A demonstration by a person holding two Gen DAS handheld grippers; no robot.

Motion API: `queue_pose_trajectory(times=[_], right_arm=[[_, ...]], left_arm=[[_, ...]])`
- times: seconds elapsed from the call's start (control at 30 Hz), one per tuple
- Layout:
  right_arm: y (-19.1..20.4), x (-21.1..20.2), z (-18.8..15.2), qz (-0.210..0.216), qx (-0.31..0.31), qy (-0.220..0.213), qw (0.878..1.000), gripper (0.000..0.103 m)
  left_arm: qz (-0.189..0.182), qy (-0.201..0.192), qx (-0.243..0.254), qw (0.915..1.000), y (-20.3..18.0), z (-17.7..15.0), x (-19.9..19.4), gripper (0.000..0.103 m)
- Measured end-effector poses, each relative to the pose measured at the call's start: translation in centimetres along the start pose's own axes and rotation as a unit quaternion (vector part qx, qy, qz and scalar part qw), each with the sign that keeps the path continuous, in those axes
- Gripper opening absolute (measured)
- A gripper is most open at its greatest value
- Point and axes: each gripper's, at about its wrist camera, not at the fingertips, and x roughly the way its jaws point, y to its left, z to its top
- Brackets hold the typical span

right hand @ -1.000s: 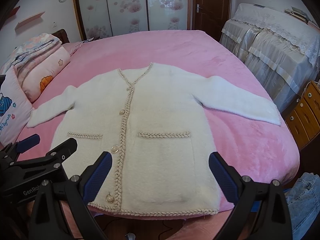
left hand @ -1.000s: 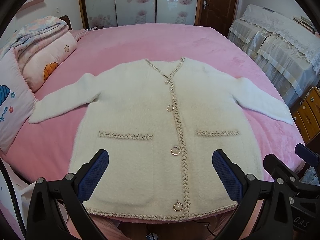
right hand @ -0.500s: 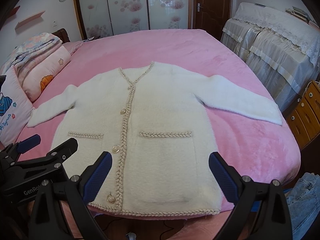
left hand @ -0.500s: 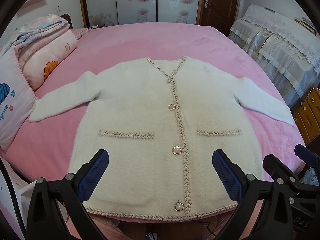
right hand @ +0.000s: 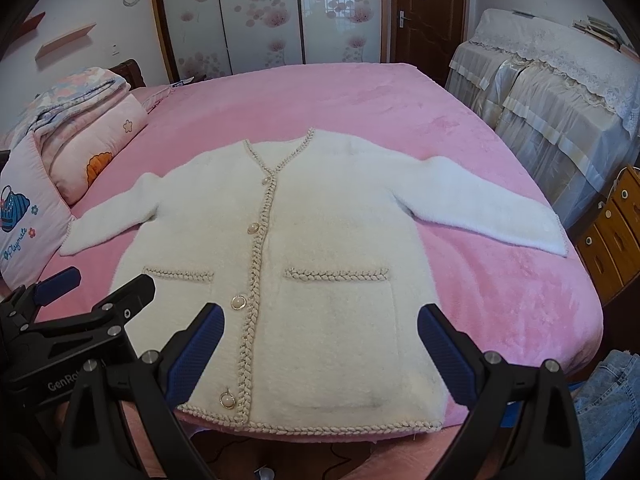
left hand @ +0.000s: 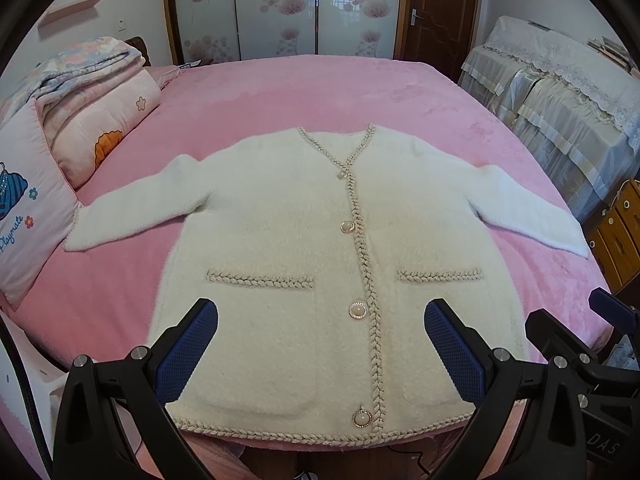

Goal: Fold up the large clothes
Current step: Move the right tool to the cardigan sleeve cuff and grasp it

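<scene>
The cream cardigan [left hand: 320,264] lies flat and face up on the pink bedspread [left hand: 320,92], buttoned, both sleeves spread outward, its braided hem [left hand: 320,436] at the near bed edge. The left gripper [left hand: 320,344] and the right gripper [right hand: 318,344] both hover above the lower body of the garment with jaws spread wide and nothing between them; neither touches the fabric. No fold appears to have been made, so the step in hand is judged to be the first grasp. For a clean result, take one sleeve near its cuff, the left sleeve [left hand: 132,212] with the left tool or the right sleeve [right hand: 492,208] with the right, pinch through the full thickness of the plush knit, and lay it across the chest without dragging the body. The fleecy bedspread is likely to grip the knit, so lift rather than slide. Pillows [left hand: 24,216] and a folded quilt [left hand: 88,80] sit at the left; a lace-covered cabinet [right hand: 560,92] and wooden drawers [right hand: 612,236] stand at the right; sliding wardrobe doors [left hand: 280,8] close the far wall.
</scene>
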Motion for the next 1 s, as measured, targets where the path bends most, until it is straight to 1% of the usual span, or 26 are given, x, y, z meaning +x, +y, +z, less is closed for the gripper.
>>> queue_pose_trajectory(times=[0.2, 0.37, 0.53, 0.7, 0.87, 1.0], right_arm=[[-0.3, -0.6, 0.6, 0.005, 0.004, -0.009, 1.0, 0.098], [-1.0, -1.4, 1.6, 0.009, 0.002, -0.023, 1.0, 0.098], [-1.8, -2.8, 3.3, 0.002, -0.006, -0.055, 0.998, 0.098], [-3.1, -4.0, 5.3, -0.004, -0.012, -0.084, 0.996, 0.098], [-4.5, -4.7, 7.2, -0.012, -0.014, -0.11, 0.994, 0.098], [-6.1, -5.1, 8.9, -0.022, -0.009, -0.128, 0.991, 0.098]], left_arm=[[0.0, -0.019, 0.012, 0.9998, -0.1, 1.1, -0.8, 0.102], [-0.017, -0.028, 0.017, 0.9993, -0.7, 2.4, -1.6, 0.102], [-0.034, -0.052, 0.015, 0.998, -1.2, 4.5, -2.3, 0.102], [-0.043, -0.06, 0.016, 0.9971, -1.8, 7.2, -3.0, 0.102], [-0.028, -0.091, 0.043, 0.9945, -3.1, 10.1, -4.2, 0.102], [-0.042, -0.106, 0.053, 0.992, -4.1, 12.3, -4.7, 0.102]])
